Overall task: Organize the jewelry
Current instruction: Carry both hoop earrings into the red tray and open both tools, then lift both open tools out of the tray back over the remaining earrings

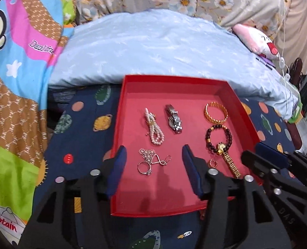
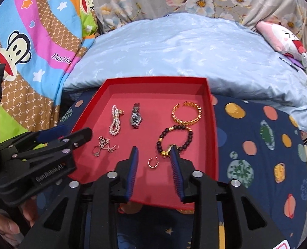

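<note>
From the left wrist we see our left claw (image 1: 153, 166) with its jaws apart and nothing in them. It hangs over the near part of the red tray (image 1: 174, 79). The silver chain and ring (image 1: 148, 161) lie in the tray right between the jaws, just ahead.

From the right wrist, our right claw (image 2: 154, 161) is also released and empty. One small gold ring (image 2: 152, 162) lies in the tray between its jaws, so this claw is nearer to it. Its open side faces up and away.

We count one pearl string (image 2: 115, 122), one silver watch (image 2: 136, 117), one gold bangle (image 2: 186, 113), one dark bead bracelet (image 2: 175, 138) and one gold watch (image 1: 228, 157).
</note>
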Tool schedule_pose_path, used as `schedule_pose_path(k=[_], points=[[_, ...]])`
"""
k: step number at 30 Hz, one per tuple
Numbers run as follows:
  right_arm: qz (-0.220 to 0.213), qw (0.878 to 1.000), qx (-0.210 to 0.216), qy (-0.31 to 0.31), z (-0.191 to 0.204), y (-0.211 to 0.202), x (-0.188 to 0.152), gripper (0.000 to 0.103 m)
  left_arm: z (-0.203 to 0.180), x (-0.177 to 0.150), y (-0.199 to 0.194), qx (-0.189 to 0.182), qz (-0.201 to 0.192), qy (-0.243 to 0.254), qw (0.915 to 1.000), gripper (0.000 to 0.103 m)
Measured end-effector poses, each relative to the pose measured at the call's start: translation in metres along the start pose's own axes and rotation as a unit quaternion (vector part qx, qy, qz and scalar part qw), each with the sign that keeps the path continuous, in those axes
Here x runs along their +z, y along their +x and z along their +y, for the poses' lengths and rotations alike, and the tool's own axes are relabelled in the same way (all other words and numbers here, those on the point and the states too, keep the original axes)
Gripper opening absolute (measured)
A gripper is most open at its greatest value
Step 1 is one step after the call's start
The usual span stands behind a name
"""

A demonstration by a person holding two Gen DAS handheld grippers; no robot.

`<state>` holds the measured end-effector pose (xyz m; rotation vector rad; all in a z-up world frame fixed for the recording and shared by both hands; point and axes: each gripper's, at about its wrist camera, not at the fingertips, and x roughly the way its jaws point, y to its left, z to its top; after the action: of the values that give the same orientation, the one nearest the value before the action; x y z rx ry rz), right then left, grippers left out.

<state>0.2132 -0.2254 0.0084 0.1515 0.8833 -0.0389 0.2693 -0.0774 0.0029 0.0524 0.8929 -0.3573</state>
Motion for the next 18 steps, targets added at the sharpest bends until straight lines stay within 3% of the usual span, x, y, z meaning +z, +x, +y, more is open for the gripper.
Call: schedule_pose_path(k=[9,18], points=[[-0.012,1.0,-0.002,0.025,-0.016,-0.044,-0.027,0.041,0.012,-0.018,-0.034,-0.003,-0.001,-0.017,0.9999,0.054],[0.014,1.0,-0.018,0.001,-0.007,-0.071,-0.093,0.041,0.0,-0.083,-0.068,-0.014,0.028,0.002,0.9995,0.054]])
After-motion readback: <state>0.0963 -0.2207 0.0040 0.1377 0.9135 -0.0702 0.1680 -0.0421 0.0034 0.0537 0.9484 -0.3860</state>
